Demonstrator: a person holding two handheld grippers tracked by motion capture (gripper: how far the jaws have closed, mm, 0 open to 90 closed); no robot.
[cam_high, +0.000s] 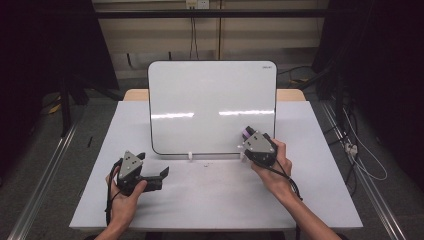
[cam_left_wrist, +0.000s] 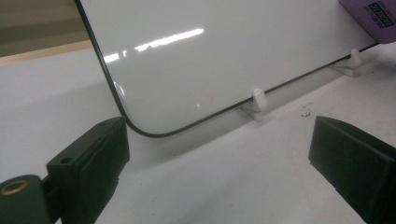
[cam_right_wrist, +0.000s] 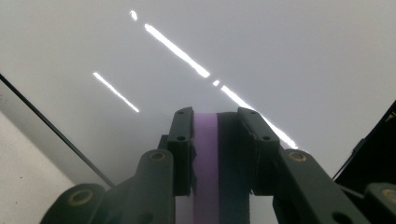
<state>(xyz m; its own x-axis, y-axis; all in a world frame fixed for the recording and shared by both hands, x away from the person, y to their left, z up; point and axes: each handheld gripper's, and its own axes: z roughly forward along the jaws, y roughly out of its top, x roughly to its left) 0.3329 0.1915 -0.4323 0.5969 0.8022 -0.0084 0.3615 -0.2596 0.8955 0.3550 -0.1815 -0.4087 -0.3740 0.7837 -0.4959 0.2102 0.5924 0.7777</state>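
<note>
Whiteboard (cam_high: 212, 107) up on its small white clip feet (cam_left_wrist: 258, 103), leaning back at the far side of the white surface (cam_high: 215, 200), and we've got both hands in play. Over on our right gripper (cam_high: 248, 137), the jaws are clamped onto a purple eraser (cam_right_wrist: 206, 158), and in the right gripper view the eraser's far end sits right up against the board's glossy face, strip-light reflections streaking just ahead of it. From the high view, that gripper is at the board's lower right corner, the hand (cam_high: 274, 167) wrapped behind it. Our left gripper (cam_high: 161, 176) sits low over the surface with jaws spread wide and nothing between them; the board's rounded lower left corner is just ahead of it, one clip foot beyond, and the eraser peeks in far off to its right.
</note>
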